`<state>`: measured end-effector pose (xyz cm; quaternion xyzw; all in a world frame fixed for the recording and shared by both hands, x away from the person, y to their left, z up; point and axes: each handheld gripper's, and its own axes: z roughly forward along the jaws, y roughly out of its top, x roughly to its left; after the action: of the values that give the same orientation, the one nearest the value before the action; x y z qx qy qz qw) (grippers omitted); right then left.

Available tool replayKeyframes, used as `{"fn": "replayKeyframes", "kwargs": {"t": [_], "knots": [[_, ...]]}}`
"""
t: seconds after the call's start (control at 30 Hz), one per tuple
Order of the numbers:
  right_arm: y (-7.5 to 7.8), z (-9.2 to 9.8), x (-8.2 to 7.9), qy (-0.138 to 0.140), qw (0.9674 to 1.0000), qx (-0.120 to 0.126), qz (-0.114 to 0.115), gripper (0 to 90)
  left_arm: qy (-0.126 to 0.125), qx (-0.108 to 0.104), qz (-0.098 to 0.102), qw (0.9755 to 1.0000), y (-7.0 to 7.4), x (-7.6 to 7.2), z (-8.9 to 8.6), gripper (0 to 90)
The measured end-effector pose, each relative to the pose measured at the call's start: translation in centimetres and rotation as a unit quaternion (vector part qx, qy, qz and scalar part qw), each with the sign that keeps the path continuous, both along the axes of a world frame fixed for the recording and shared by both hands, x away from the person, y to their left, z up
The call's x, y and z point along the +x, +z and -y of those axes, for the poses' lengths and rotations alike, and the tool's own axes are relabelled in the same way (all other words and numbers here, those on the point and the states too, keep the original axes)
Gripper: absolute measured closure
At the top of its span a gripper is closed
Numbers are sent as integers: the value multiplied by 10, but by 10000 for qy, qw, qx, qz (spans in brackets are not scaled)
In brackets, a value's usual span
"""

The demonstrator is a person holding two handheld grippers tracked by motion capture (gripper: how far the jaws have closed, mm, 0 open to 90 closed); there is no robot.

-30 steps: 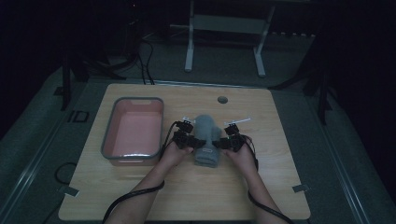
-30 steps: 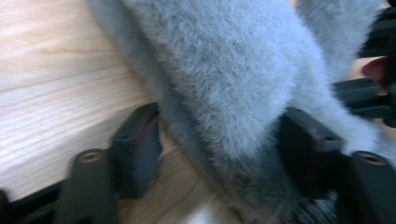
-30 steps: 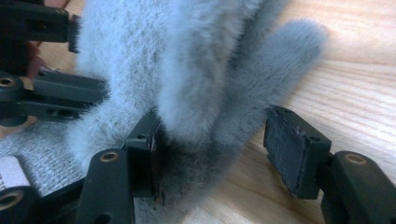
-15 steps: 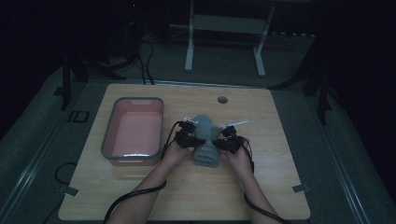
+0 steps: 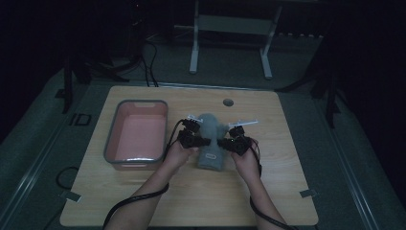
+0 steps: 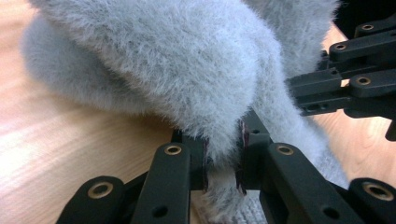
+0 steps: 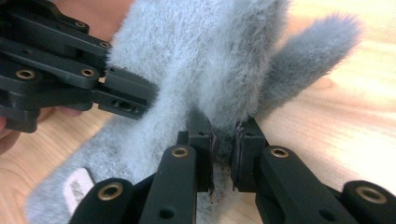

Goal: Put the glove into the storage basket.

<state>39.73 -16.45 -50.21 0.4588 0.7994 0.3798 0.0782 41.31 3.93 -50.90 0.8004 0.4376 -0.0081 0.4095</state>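
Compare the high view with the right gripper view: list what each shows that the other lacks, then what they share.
High view alone: the grey-rimmed plastic bin with a pink inside left of the hands, the round hole near the table's far edge, and the metal stand on the floor beyond.

Right gripper view alone: the small white label on the fabric, and the right gripper pinching a fold of fur between its pads.

Both: the fluffy grey fabric piece, the left gripper gripping its other side, and the light wooden table.
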Motion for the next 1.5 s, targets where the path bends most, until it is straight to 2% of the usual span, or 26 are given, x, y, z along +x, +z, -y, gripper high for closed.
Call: {"fn": "replayKeyframes", "kwargs": {"t": [0.1,0.13,0.23,0.27,0.3,0.33,0.37,0.43,0.47,0.57,0.67,0.9,1.1,1.13,1.2,1.5], "knots": [[16,-2,-2,22,9999,60,118,813,-26,-14,48,10000,12,-1,-3,785],[20,-3,-3,18,9999,77,133,813,-41,2,114,9999,21,-1,-5,785],[28,-5,-4,19,9998,93,184,814,-20,11,158,9999,29,-2,-6,786],[37,-7,-4,17,9997,114,236,814,-7,9,181,9998,33,-2,-8,786],[42,-9,-4,28,9995,125,293,814,15,11,240,9997,43,-3,-11,786],[42,-9,-4,28,9995,125,293,814,15,11,240,9997,43,-3,-11,786],[51,-12,-5,32,9993,149,347,815,17,19,257,9997,47,-3,-12,786],[55,-13,-5,37,9992,160,369,815,25,51,330,9994,56,-3,-16,786],[63,-17,-5,45,9990,169,407,815,38,46,343,9994,59,-3,-17,786],[73,-23,-5,79,9986,186,491,815,72,71,418,9991,72,-3,-25,786],[82,-29,-5,134,9981,240,557,815,98,73,473,9988,78,-4,-30,786],[97,-45,-3,241,9974,289,622,815,214,164,577,9980,98,-7,-49,786],[106,-62,-1,326,9967,298,675,815,297,204,620,9974,106,-9,-65,787],[109,-68,-1,359,9966,306,673,815,357,213,637,9971,110,-10,-73,786],[110,-73,0,393,9964,295,693,815,372,221,652,9969,111,-11,-77,787],[121,-111,3,602,9951,285,724,816,617,320,673,9953,123,-16,-116,786]]}}
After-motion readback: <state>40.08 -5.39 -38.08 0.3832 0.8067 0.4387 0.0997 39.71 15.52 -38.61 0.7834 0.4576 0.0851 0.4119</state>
